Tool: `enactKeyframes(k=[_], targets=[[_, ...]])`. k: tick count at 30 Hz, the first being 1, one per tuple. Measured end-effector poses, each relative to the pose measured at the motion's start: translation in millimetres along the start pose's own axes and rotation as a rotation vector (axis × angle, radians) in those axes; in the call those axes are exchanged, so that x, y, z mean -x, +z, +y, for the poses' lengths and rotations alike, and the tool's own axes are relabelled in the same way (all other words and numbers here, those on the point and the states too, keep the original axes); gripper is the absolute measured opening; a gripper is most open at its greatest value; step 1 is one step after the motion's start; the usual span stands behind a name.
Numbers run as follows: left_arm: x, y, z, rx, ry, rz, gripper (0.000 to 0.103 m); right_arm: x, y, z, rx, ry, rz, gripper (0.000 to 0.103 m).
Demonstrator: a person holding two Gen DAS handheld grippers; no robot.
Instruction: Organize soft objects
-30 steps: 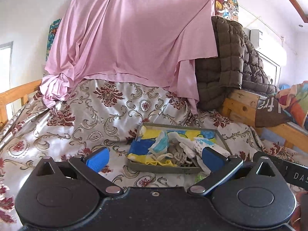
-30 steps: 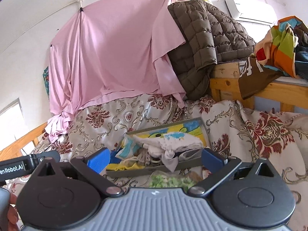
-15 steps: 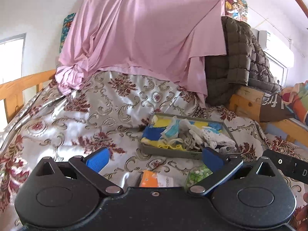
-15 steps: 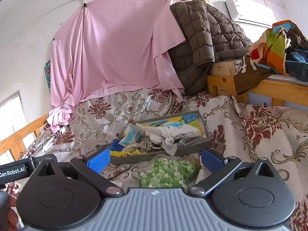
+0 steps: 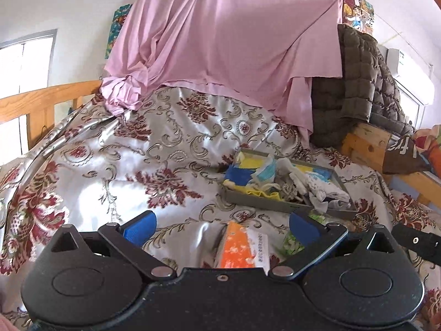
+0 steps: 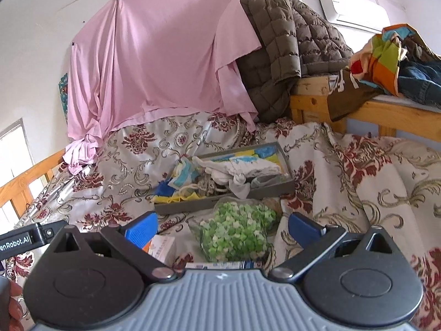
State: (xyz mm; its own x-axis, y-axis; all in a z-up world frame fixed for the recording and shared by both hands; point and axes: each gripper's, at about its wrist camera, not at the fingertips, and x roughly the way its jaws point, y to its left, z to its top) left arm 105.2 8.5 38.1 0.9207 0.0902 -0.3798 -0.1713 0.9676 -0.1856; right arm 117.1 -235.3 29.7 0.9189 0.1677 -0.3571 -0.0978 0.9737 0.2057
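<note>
A grey tray (image 5: pixel 264 204) (image 6: pixel 220 202) rests on the flowered bedspread, heaped with soft cloths, socks and face masks in white, blue and yellow. In front of it lie an orange tissue pack (image 5: pixel 237 251) and a clear bag of green bits (image 6: pixel 237 231) (image 5: pixel 292 241). My left gripper (image 5: pixel 222 227) is open above the orange pack, short of the tray. My right gripper (image 6: pixel 223 227) is open over the green bag, with nothing held between its fingers. The orange pack's end (image 6: pixel 161 245) shows by the right gripper's left finger.
A pink sheet (image 5: pixel 220 44) hangs across the back wall beside a brown quilted jacket (image 6: pixel 289 47). Wooden bed rails (image 5: pixel 41 104) stand at the left, and a wooden frame (image 6: pixel 358 110) piled with colourful clothes at the right. The bedspread (image 5: pixel 110 165) is rumpled.
Both grippers have pulled back from the tray, so it looks smaller and farther. The orange pack and the green bag have come into view in front of it. Both stayed open.
</note>
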Motion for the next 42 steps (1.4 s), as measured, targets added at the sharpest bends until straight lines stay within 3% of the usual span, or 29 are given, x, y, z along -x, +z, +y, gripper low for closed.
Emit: enactKeyframes(k=[12, 19, 42], targets=[[11.9, -35.2, 15.3, -0.052, 0.053, 0.075, 0.102, 7.3, -25.3, 24.1, 0.080, -0.037, 0.095, 0.103], [19.8, -38.5, 17.2, -0.052, 0.054, 0.064, 0.102, 5.0, -33.3, 30.5, 0.104, -0.064, 0.141, 0.103], [14.7, -44.4, 12.5, -0.079, 0.074, 0.111, 0.102, 1.0, -35.3, 27.6, 0.116, -0.075, 0.166, 0.103]])
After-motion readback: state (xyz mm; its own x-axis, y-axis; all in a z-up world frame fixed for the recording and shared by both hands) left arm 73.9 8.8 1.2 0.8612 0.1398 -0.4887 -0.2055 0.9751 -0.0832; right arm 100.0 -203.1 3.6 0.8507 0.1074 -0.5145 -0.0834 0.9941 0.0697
